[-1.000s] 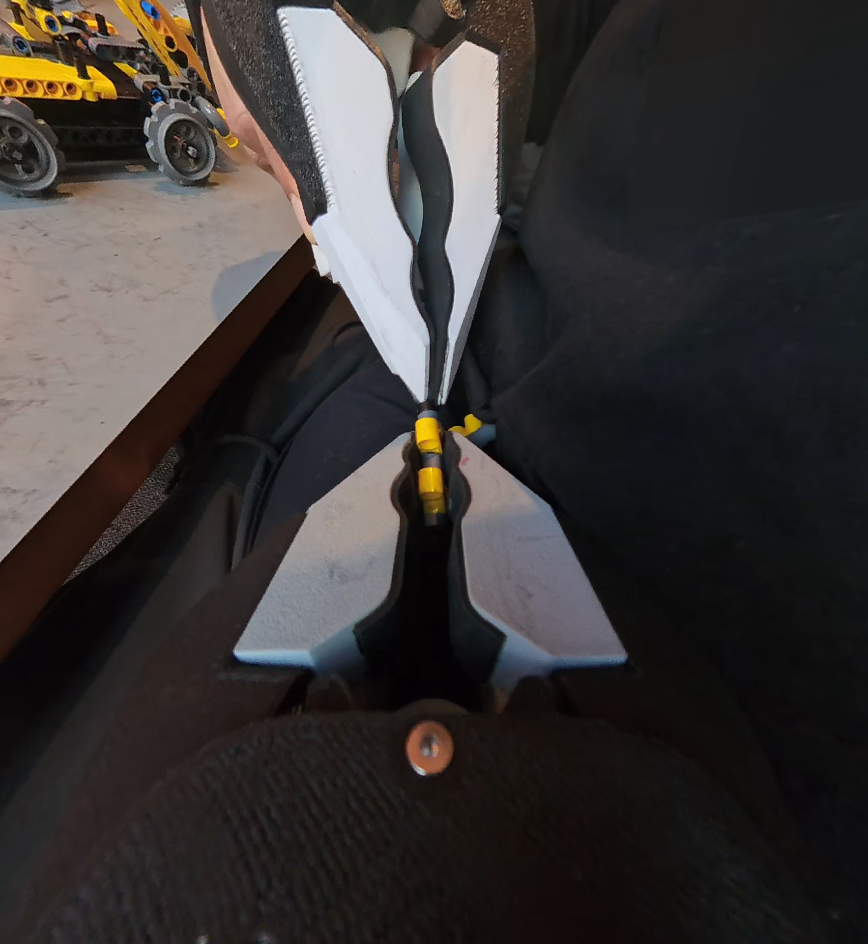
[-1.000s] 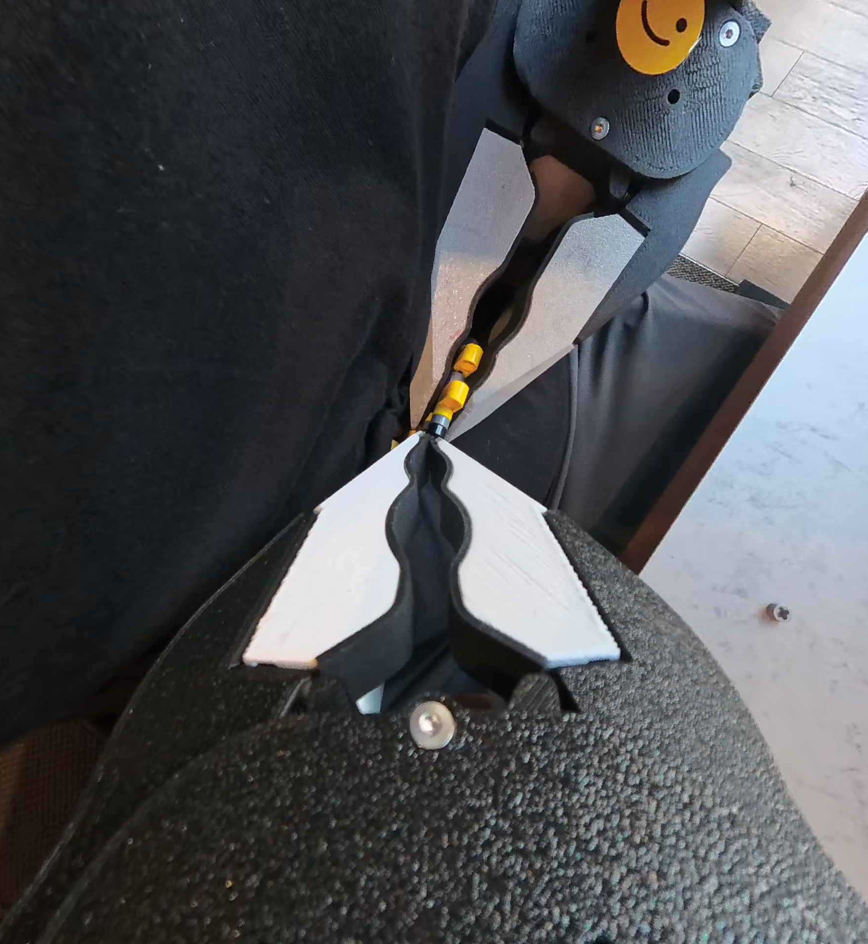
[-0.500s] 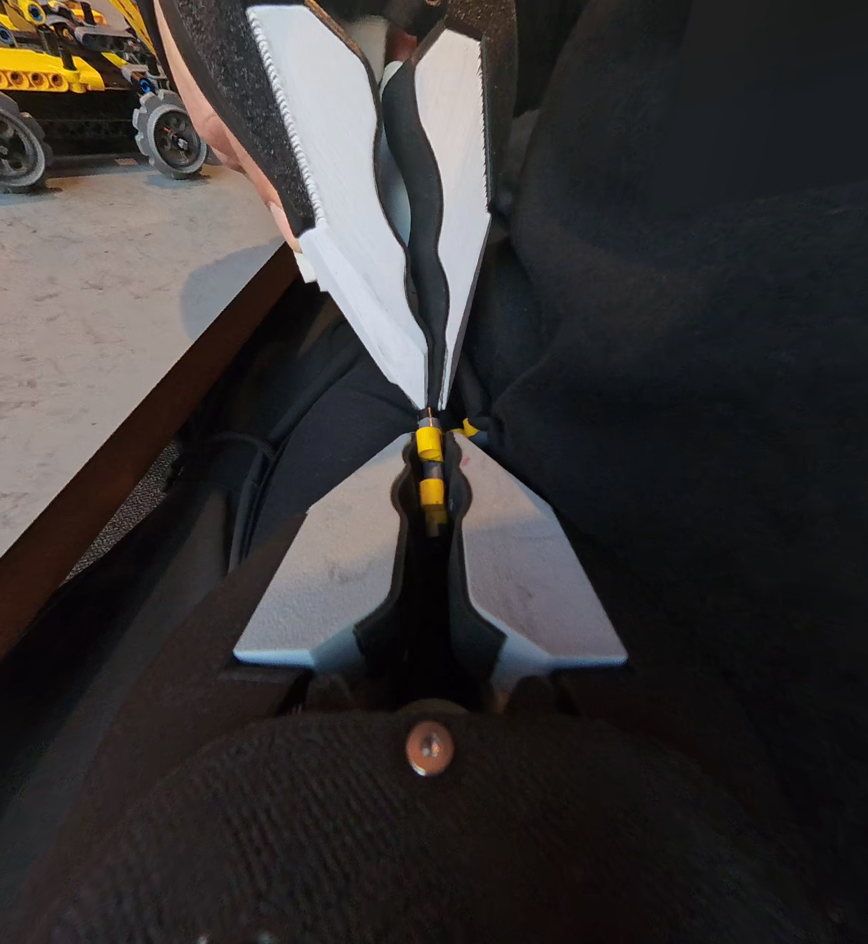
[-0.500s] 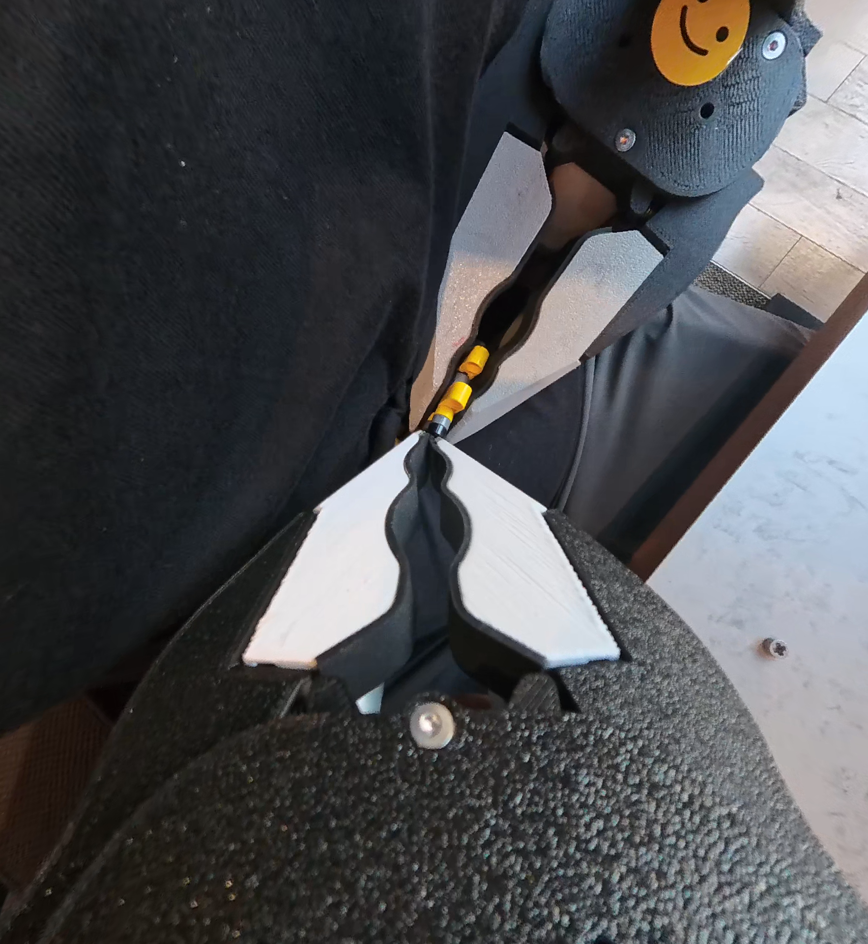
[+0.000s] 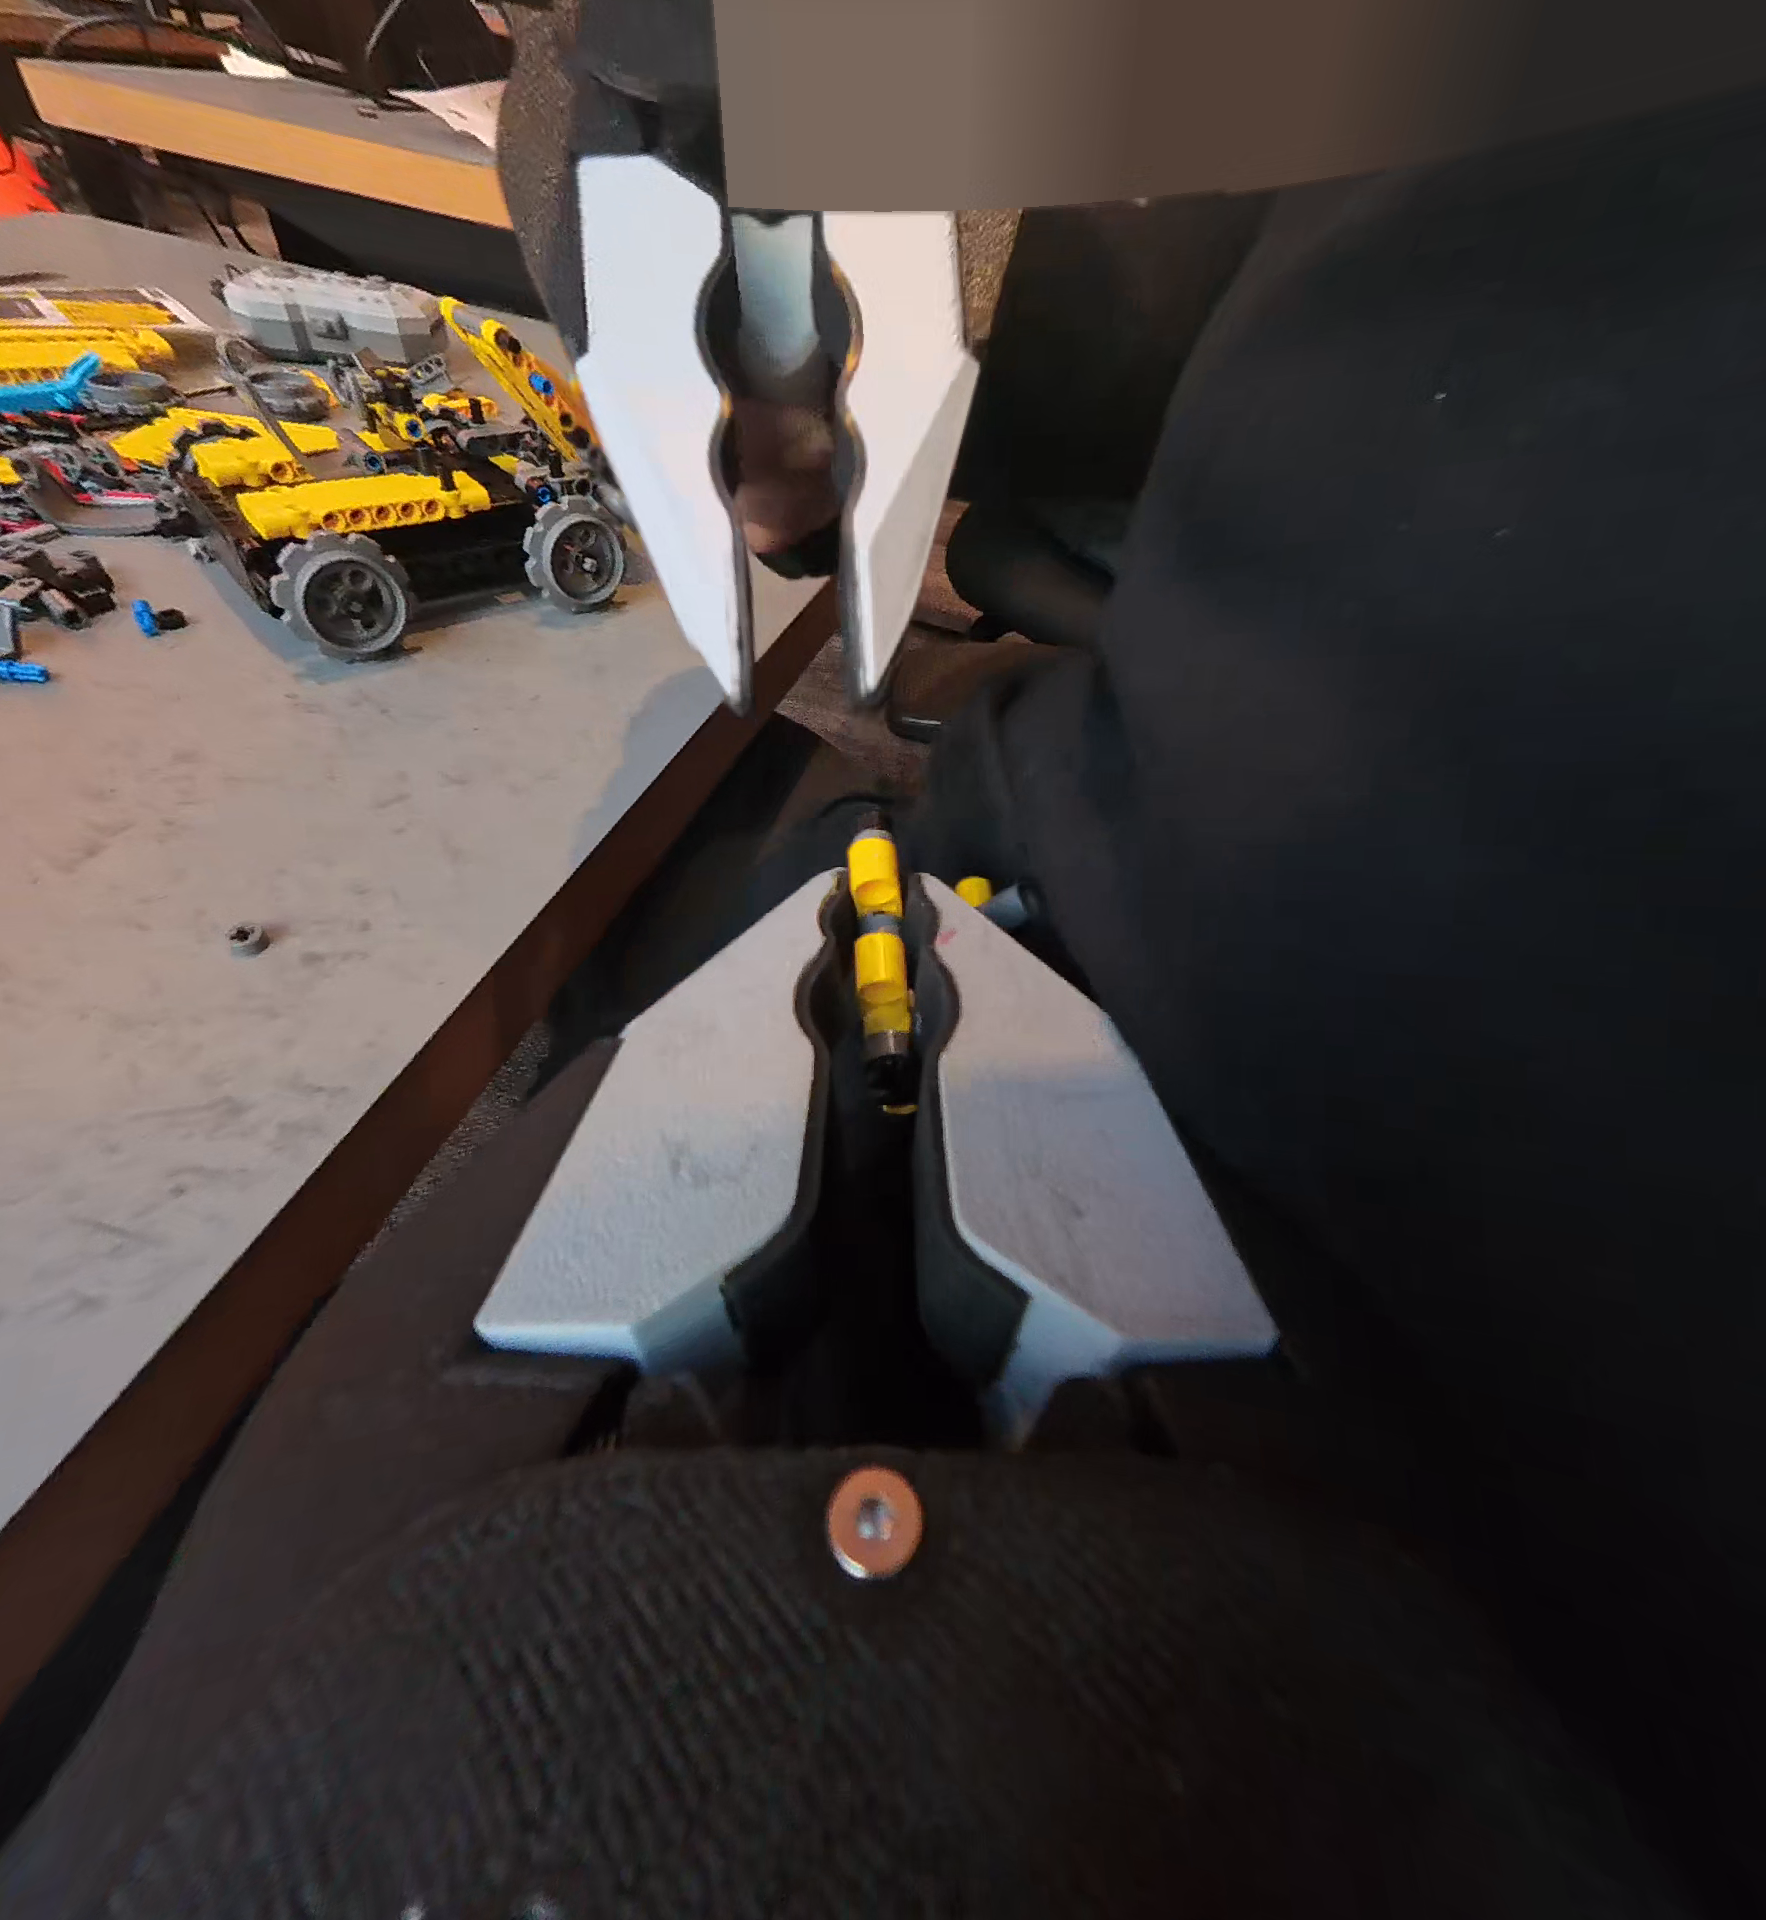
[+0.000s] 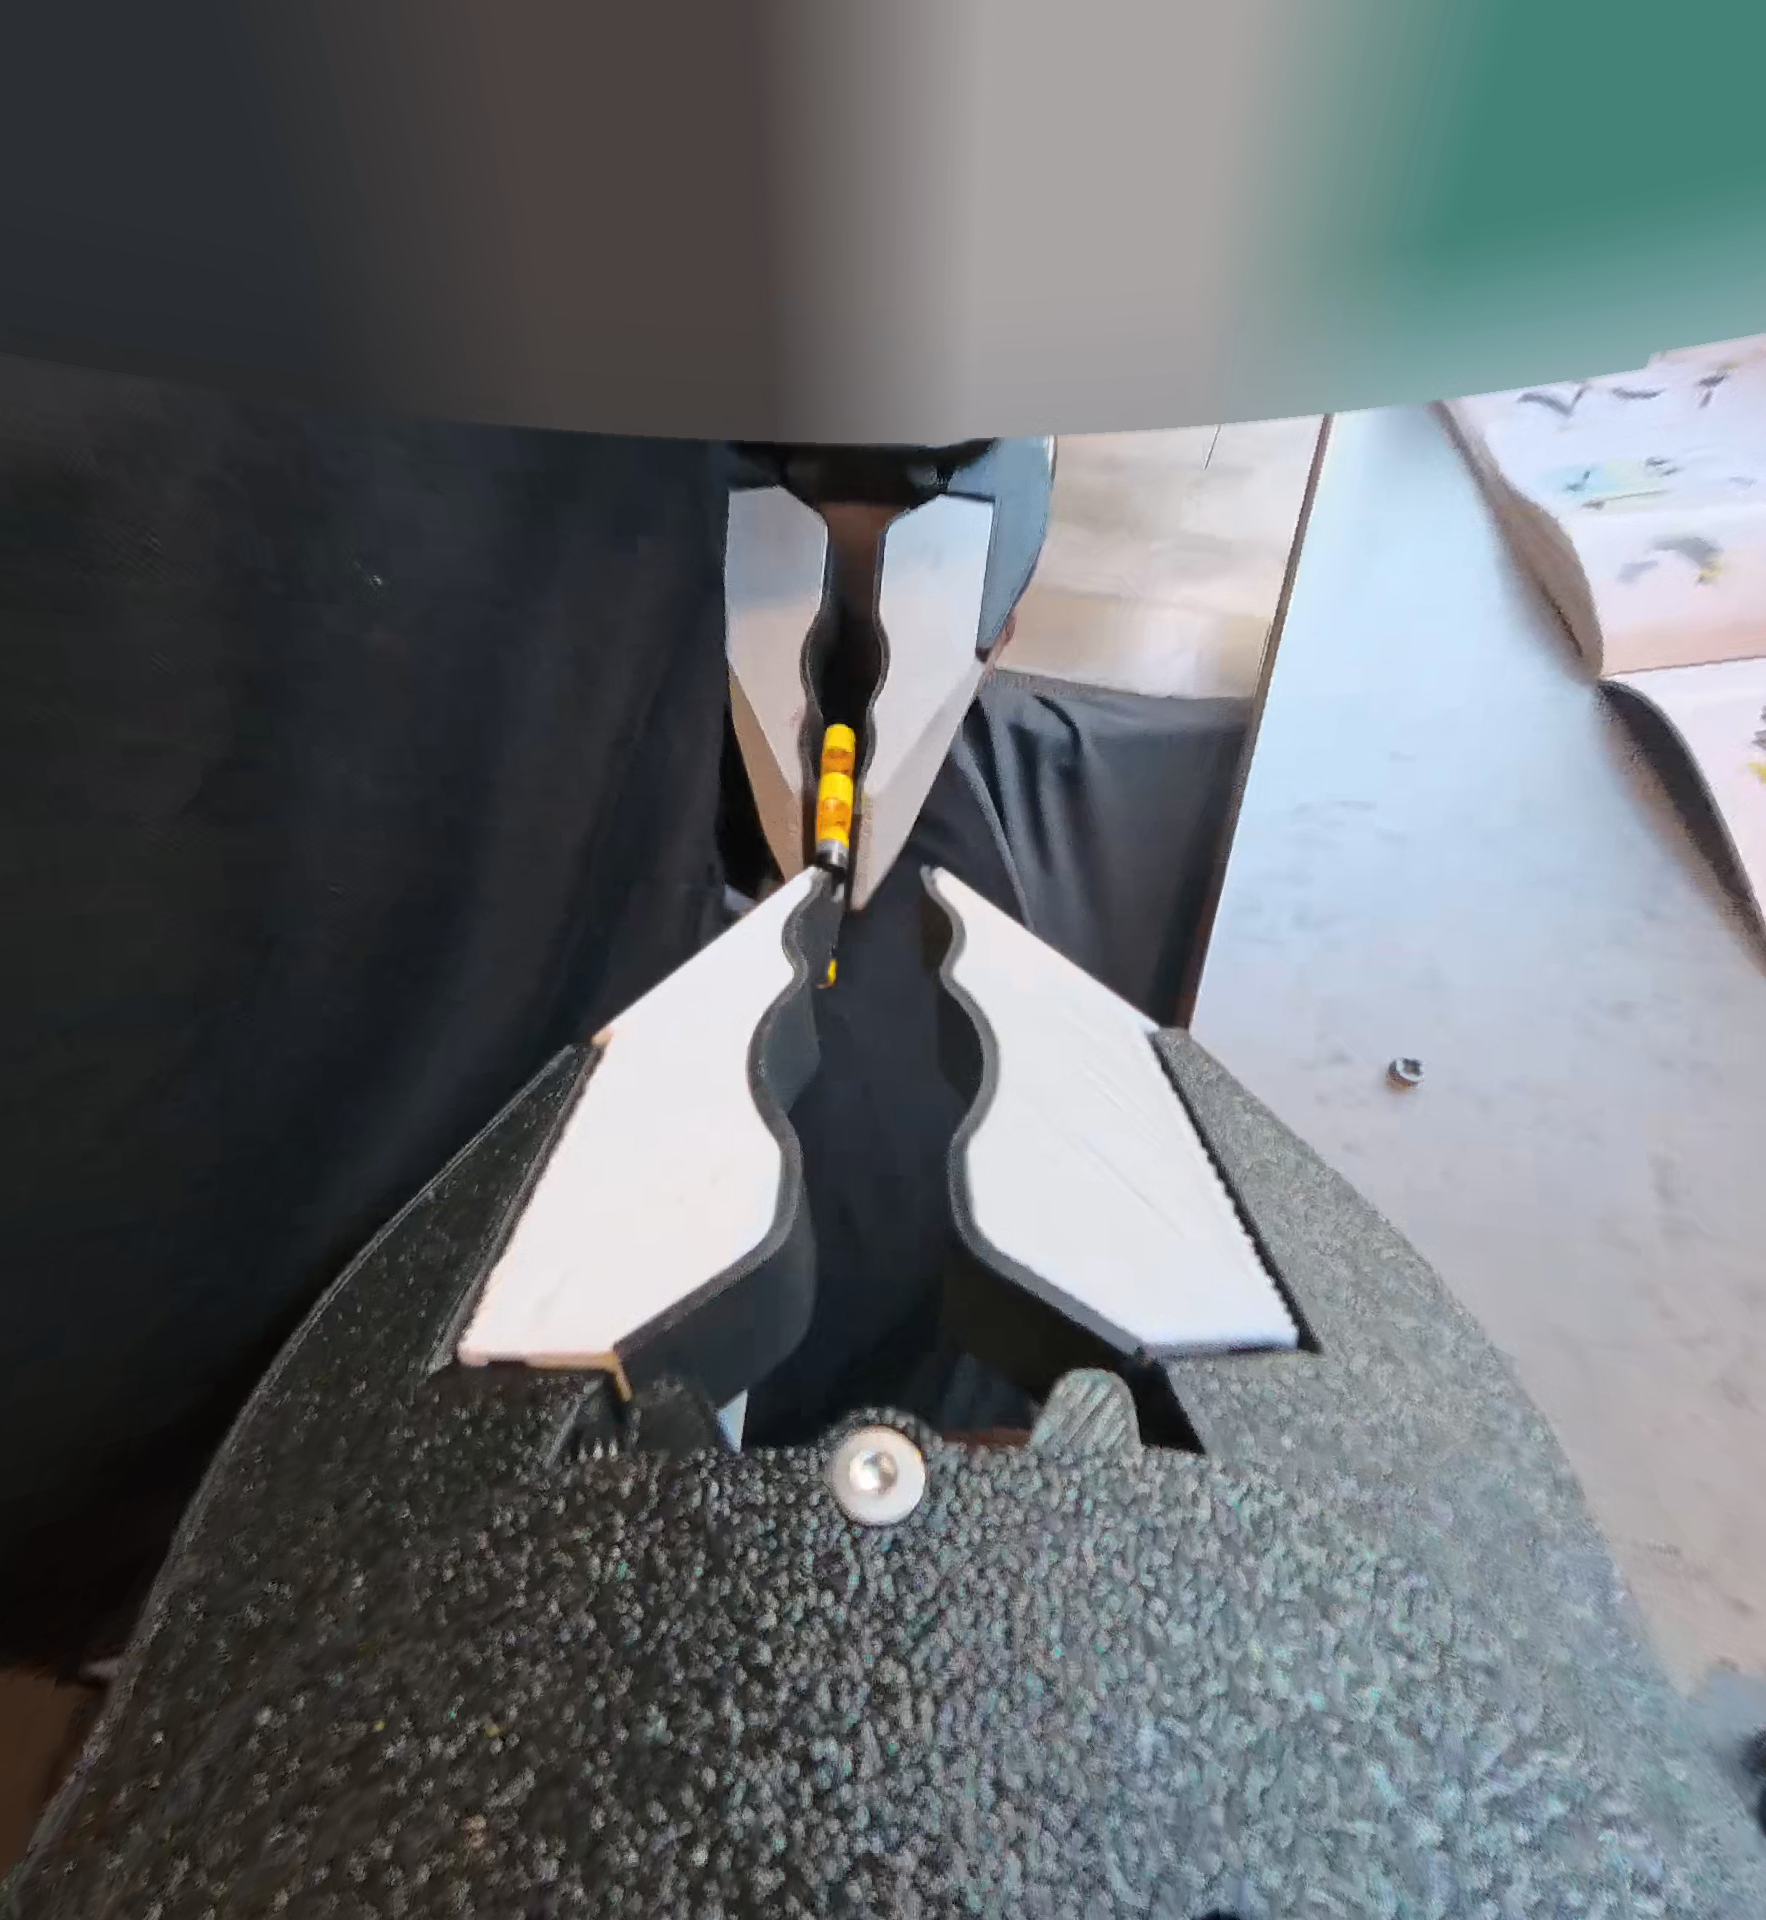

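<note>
left gripper point(image 5: 874, 883) clamped on yellow-and-grey pin assembly point(image 5: 879, 961), off counter point(image 5: 183, 1039) edge; right gripper point(image 6: 874, 883) at 12 o'clock, released, empty; yellow vehicle model point(image 5: 391, 520) at 10 o'clock.

I am wearing black clothes point(image 5: 1481, 935). My left gripper point(image 5: 874, 894) and my right gripper point(image 6: 874, 883) are showing pale grey fingers, black textured bodies, one silver screw point(image 6: 877, 1473) each.

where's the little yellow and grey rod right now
The rod is clamped between the tips of the left gripper, held off the table edge near dark clothing, with the open right gripper facing it.
</note>
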